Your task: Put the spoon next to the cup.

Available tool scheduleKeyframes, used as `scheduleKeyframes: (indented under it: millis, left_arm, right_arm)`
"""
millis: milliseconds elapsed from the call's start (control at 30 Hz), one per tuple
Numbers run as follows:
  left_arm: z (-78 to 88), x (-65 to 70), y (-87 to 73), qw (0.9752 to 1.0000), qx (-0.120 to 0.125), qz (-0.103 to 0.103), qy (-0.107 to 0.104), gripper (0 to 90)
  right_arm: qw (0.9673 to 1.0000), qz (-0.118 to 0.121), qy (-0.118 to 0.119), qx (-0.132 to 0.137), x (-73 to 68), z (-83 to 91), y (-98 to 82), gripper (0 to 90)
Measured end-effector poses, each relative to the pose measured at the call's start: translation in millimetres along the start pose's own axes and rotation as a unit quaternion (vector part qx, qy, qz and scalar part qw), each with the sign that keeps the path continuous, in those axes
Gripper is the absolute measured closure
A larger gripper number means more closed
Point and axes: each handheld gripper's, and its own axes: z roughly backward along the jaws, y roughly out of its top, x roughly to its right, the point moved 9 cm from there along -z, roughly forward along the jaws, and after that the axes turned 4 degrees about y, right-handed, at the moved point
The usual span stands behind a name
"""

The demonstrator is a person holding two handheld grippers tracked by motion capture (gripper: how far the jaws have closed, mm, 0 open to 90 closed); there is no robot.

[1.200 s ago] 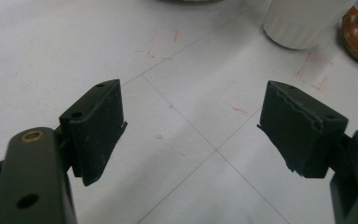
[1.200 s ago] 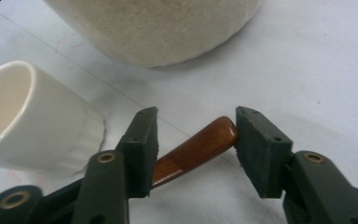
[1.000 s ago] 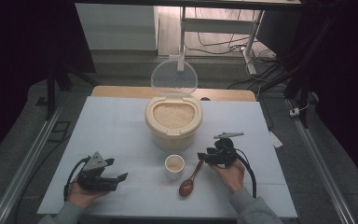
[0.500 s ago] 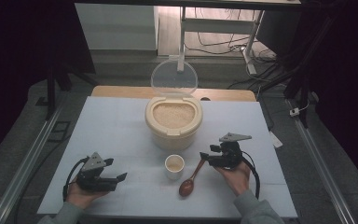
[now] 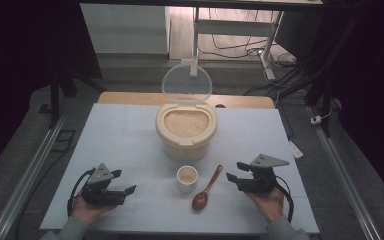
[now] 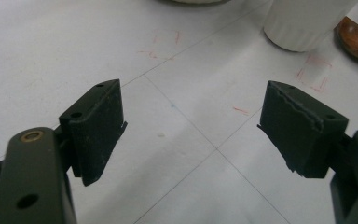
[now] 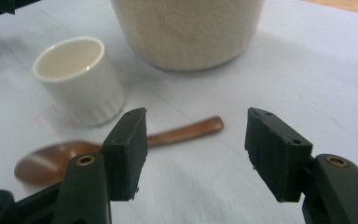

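The right gripper, jaws wide and just opened with nothing between them, sits right of the spoon. The left gripper is wide over bare table; its view catches the cup base.

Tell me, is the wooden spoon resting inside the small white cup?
No, the wooden spoon lies flat on the white table, just right of the small white cup in the high view.

A: Confirm legible text, labels, brands or numbers

B: None legible. The table sheet carries faint red pen marks near the cup: short strokes and a rough box outline. They form no readable character
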Motion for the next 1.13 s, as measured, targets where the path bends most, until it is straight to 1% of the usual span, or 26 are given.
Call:
scheduleKeyframes:
  millis: [67, 167, 233, 367, 433, 467, 567, 633, 800, 1133]
  left_arm:
    - [0.4, 1.0, 0.3, 1.0, 0.001, 0.0, 0.0, 21.2]
    - [0.9, 2.1, 1.0, 1.0, 0.003, -0.002, 0.002, 21.2]
    - [0.3, 2.5, 0.8, 1.0, 0.003, -0.002, 0.001, 21.2]
    - [-0.3, 3.5, 0.4, 1.0, 0.002, -0.004, 0.0, 21.2]
    - [0.1, 4.2, 0.4, 1.0, 0.003, -0.006, 0.0, 21.2]
    - [0.2, 4.8, 0.3, 1.0, 0.004, -0.006, 0.0, 21.2]
    - [0.8, 5.2, 0.4, 1.0, 0.005, -0.008, 0.0, 21.1]
    - [0.8, 4.8, 0.7, 0.9999, 0.006, -0.008, 0.001, 21.1]
    - [0.9, 3.2, 1.0, 0.9999, 0.008, -0.009, 0.002, 21.1]
    - [0.6, 3.3, 1.2, 0.9999, 0.008, -0.012, 0.002, 21.1]
  right_arm:
    - [1.0, 0.008, -0.002, 0.001, -0.1, 6.5, -6.7, 38.5]
    - [0.9999, 0.01, -0.004, 0.0, 0.6, 15.9, -16.2, 38.1]
    - [0.9999, 0.007, -0.006, 0.005, 2.7, 22.1, -21.9, 38.1]
    - [0.9999, 0.001, -0.017, 0.002, 13.0, 32.8, -37.6, 37.9]
    - [0.9998, -0.007, -0.016, 0.006, 17.2, 35.9, -43.2, 37.7]
    - [0.9998, -0.006, -0.016, 0.005, 18.5, 37.3, -44.3, 37.7]
    - [0.9998, -0.003, -0.017, 0.013, 18.4, 39.1, -40.1, 37.7]
    - [0.9997, 0.005, -0.017, 0.018, 16.1, 37.7, -36.3, 37.7]
    - [0.9996, 0.02, -0.018, 0.008, 11.0, 30.3, -36.2, 37.7]
    - [0.9994, 0.023, -0.024, 0.006, 11.0, 30.4, -37.5, 37.7]
